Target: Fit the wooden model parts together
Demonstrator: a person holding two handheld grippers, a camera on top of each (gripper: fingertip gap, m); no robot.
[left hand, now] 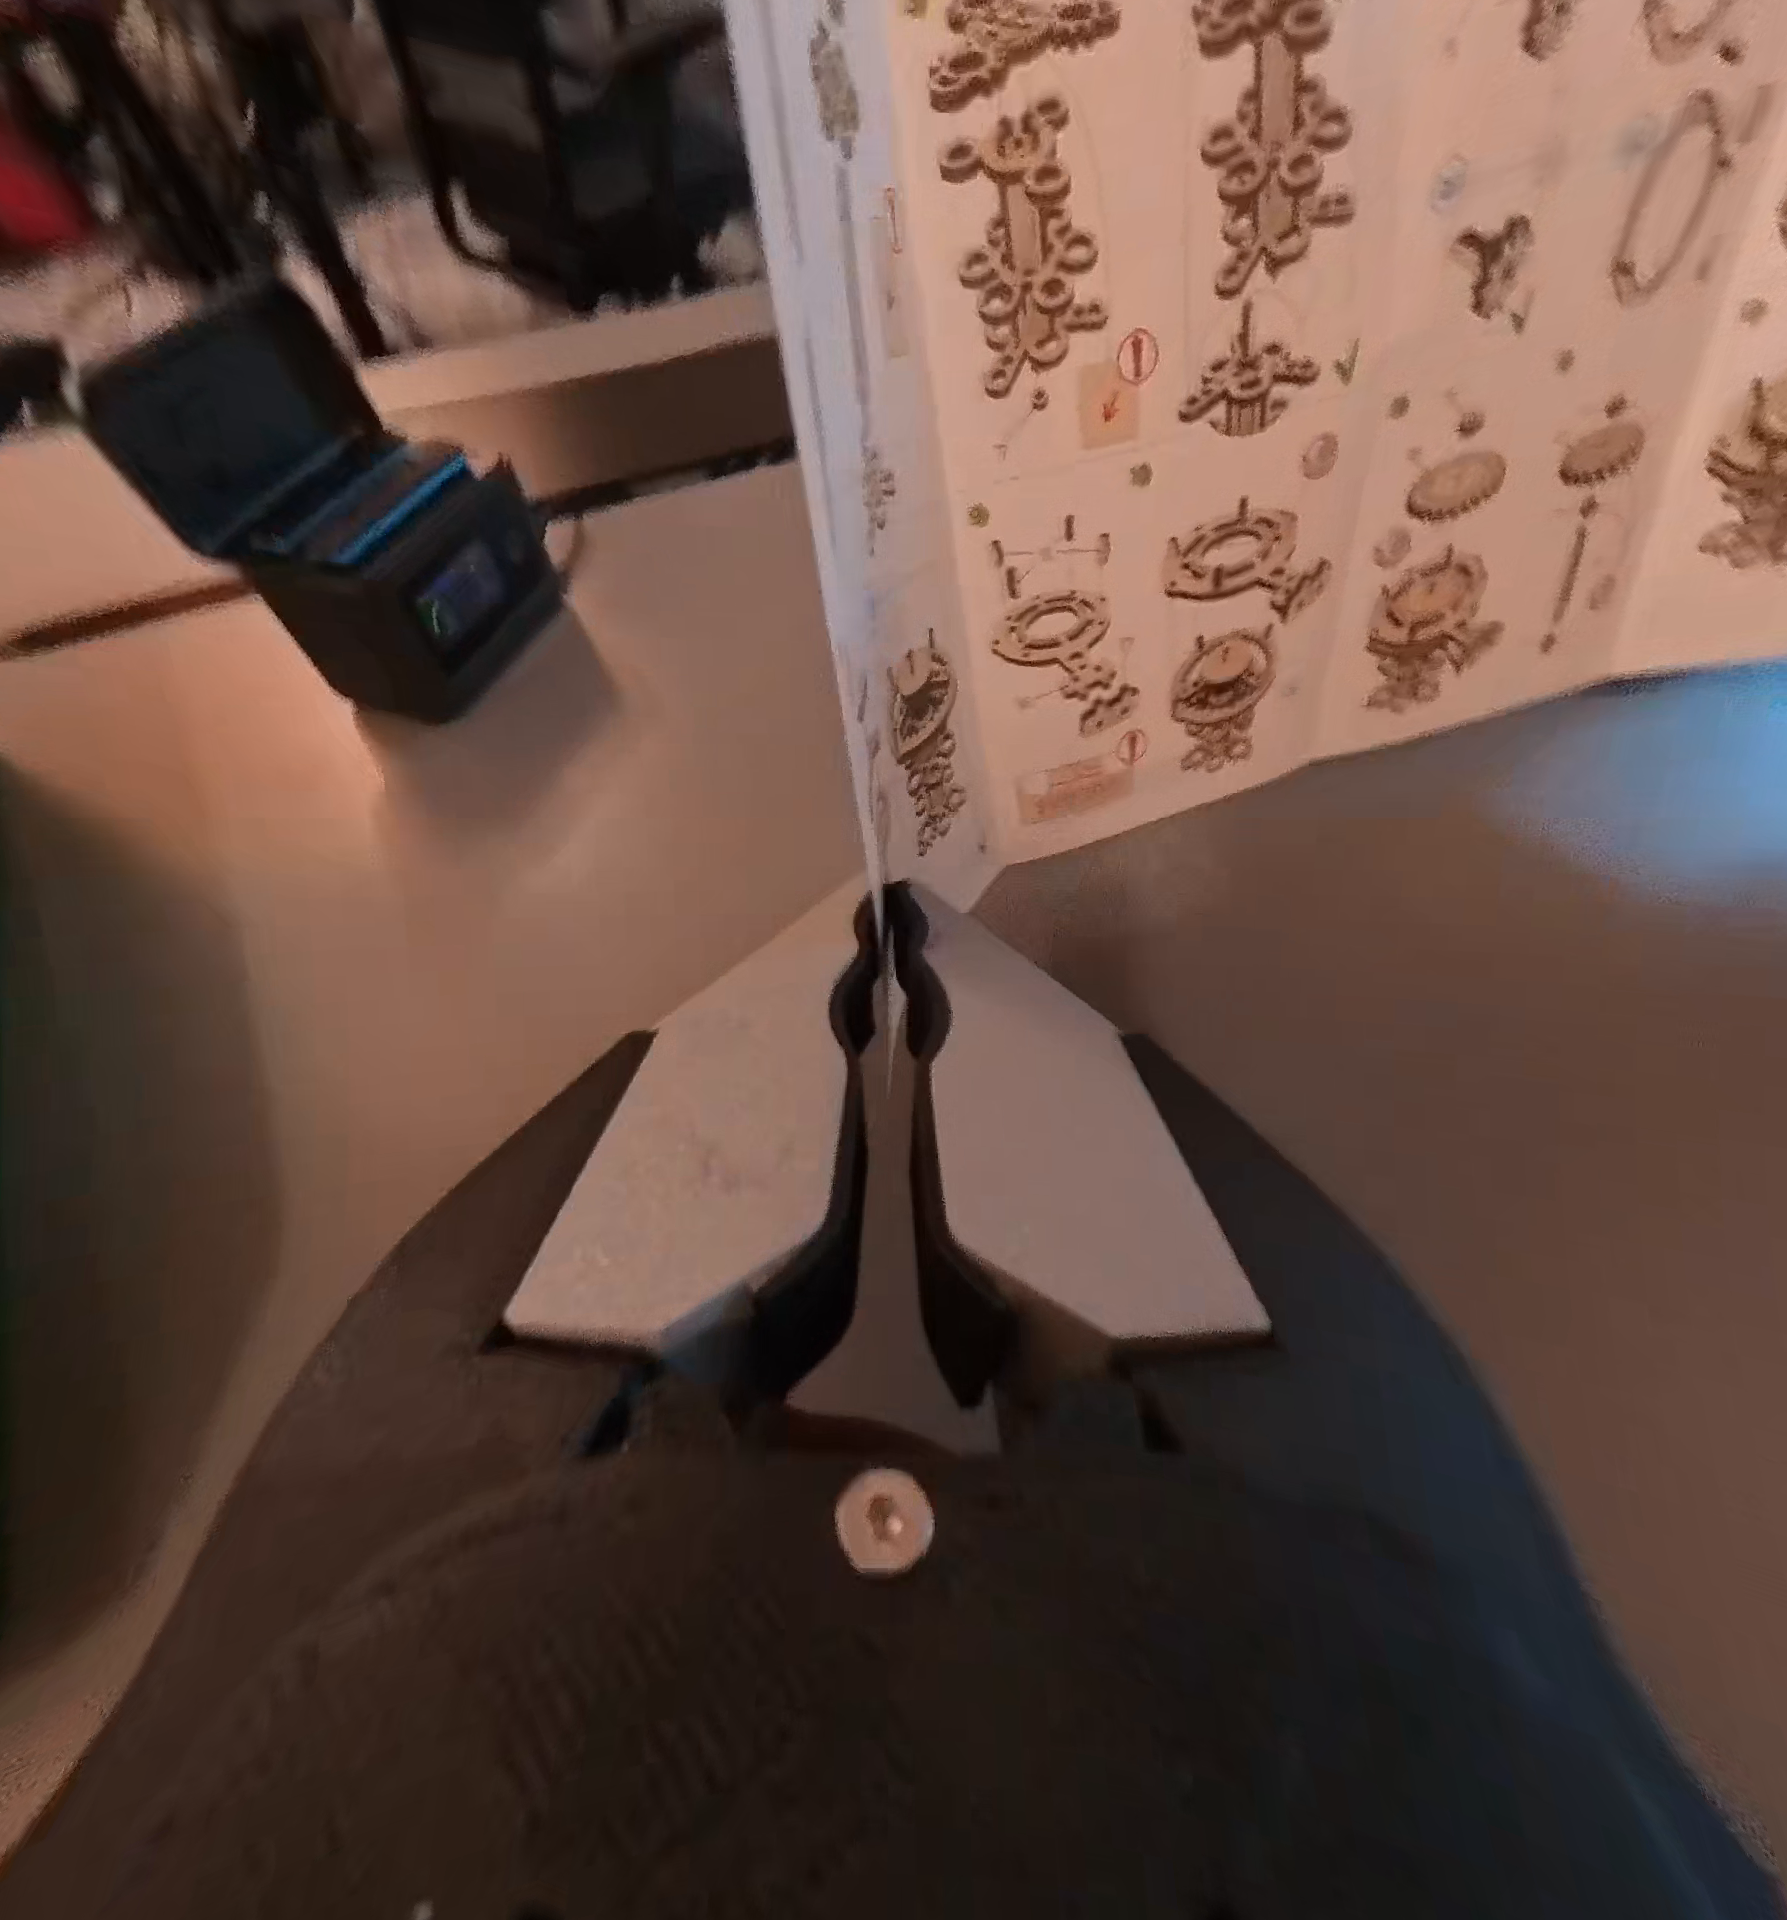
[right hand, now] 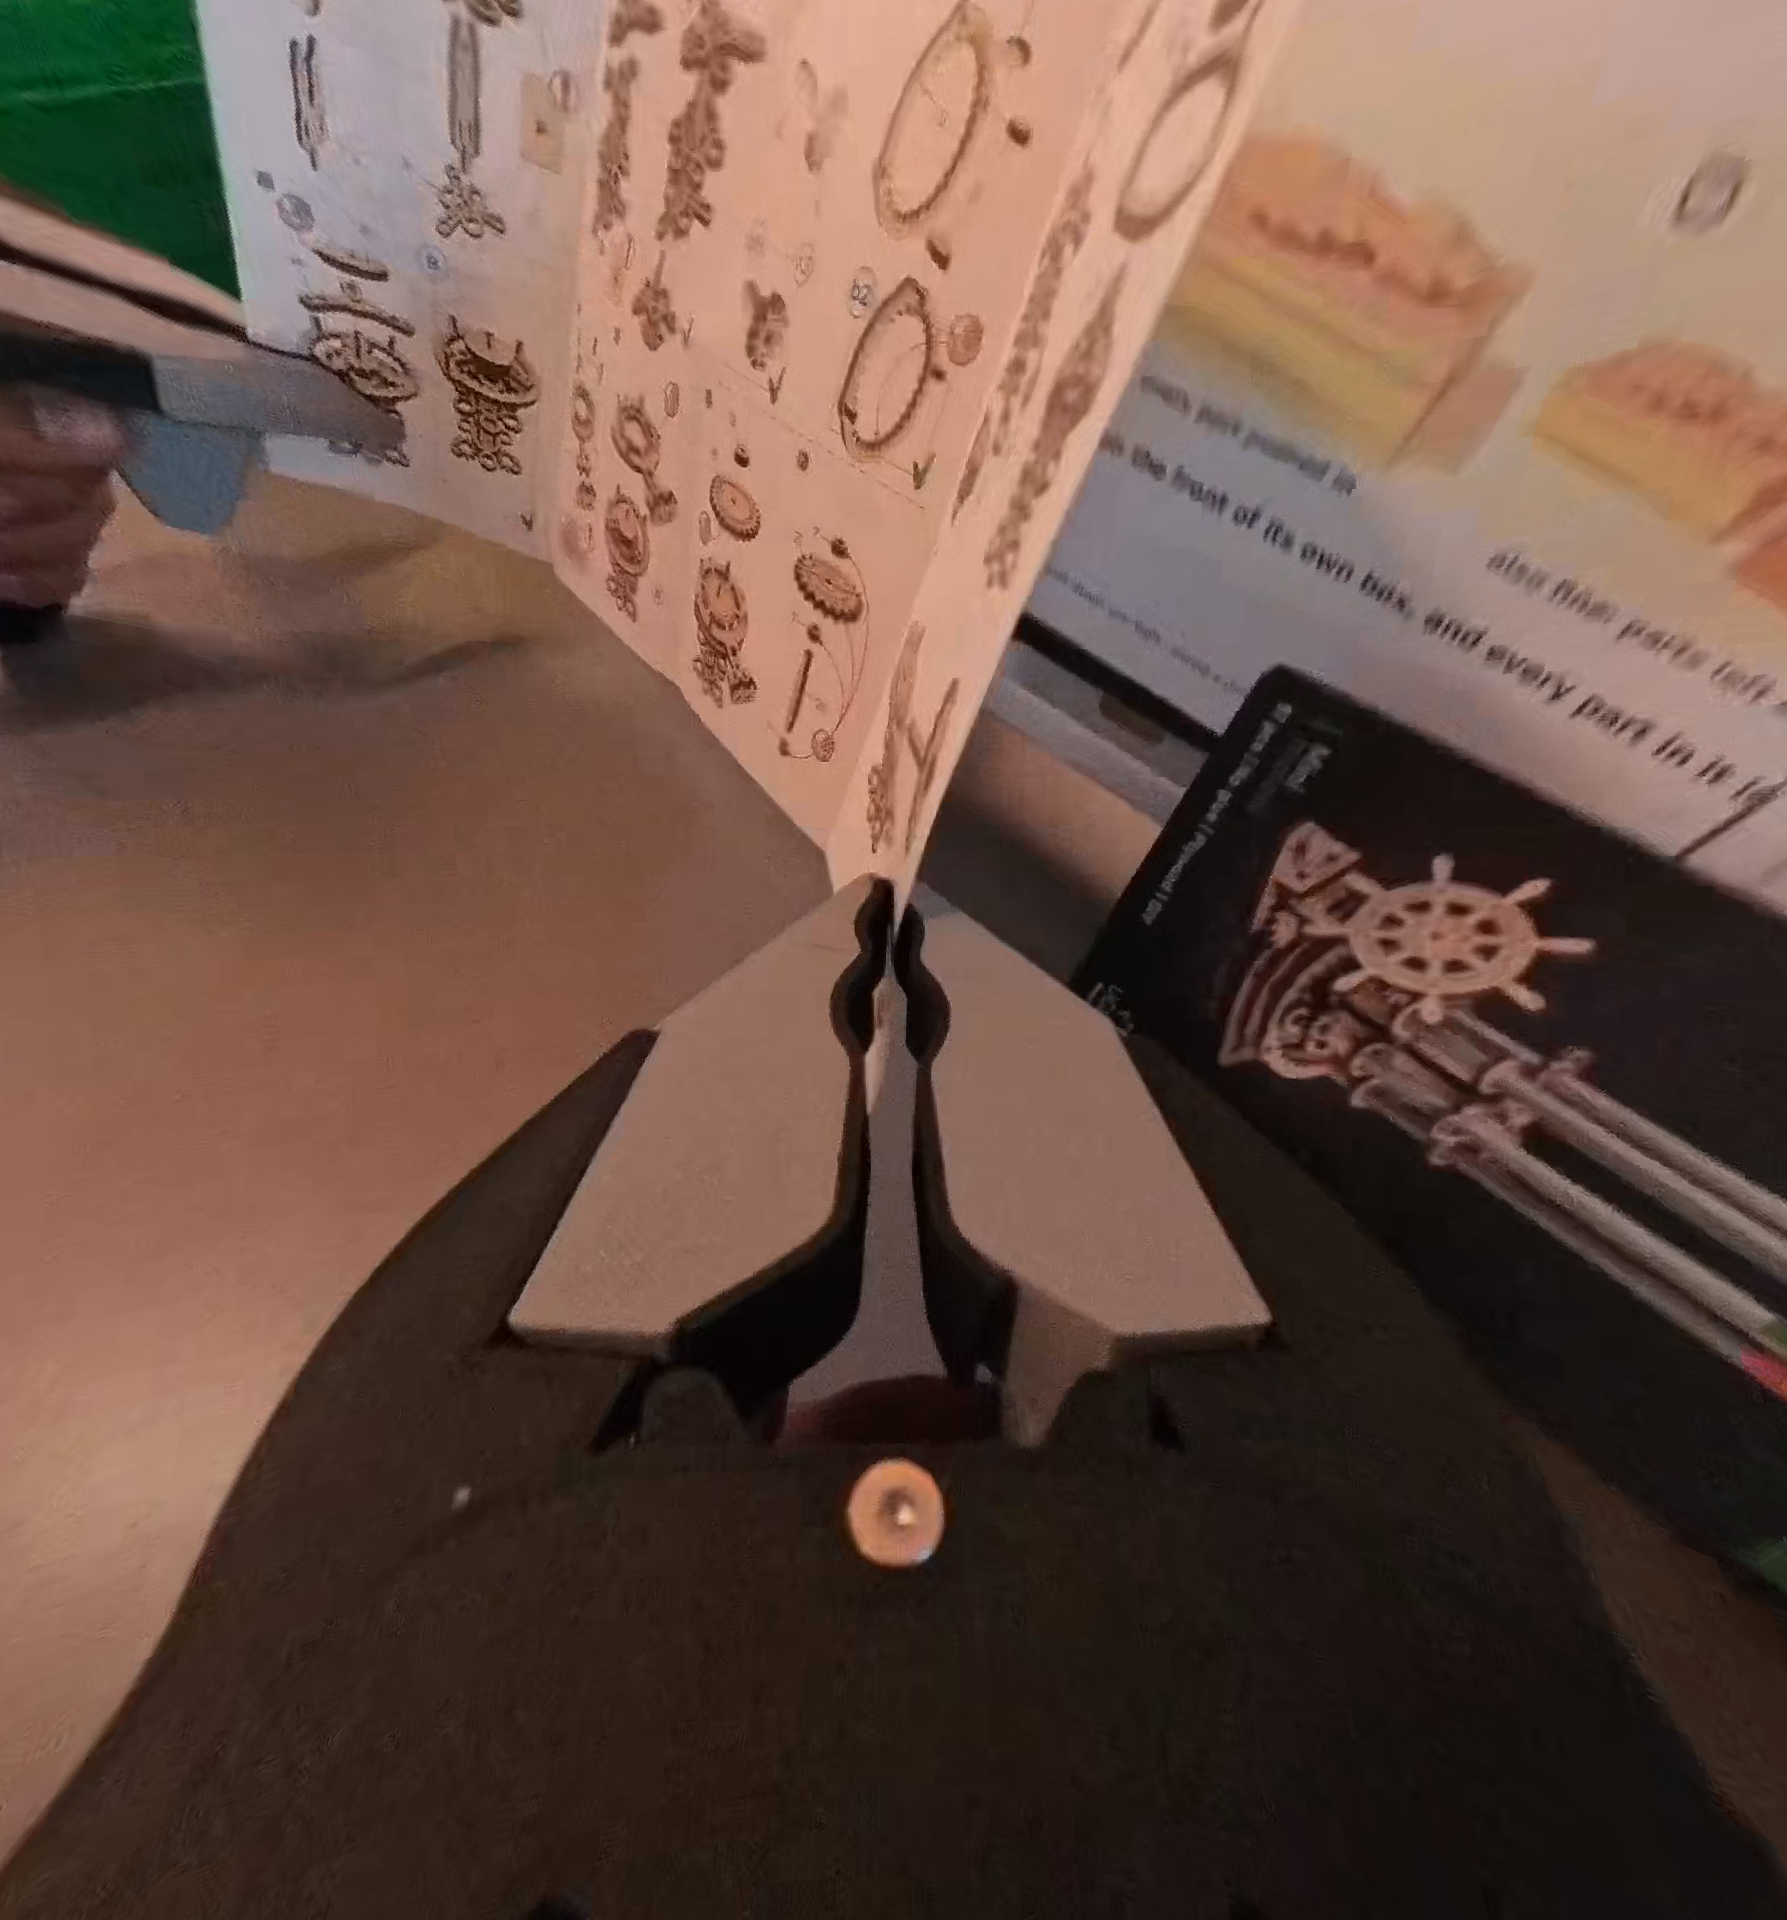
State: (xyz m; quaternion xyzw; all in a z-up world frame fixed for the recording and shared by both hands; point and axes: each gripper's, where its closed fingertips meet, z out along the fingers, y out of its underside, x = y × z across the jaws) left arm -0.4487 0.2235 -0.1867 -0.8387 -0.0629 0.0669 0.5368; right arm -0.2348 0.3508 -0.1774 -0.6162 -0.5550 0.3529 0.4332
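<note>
Pinching thin creased instruction sheet (left hand: 1232, 416) — taut.

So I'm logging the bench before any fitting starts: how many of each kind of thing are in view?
Claws: 2, the left claw and the right claw, each pinching the sheet.
Instruction sheets: 1, held up off the table.
Black model boxes: 1.
Small black devices with a lit screen: 1.
Total: 5.

Black device (left hand: 369, 540) on table (left hand: 245, 883); screen (right hand: 1491, 364) behind.
</note>
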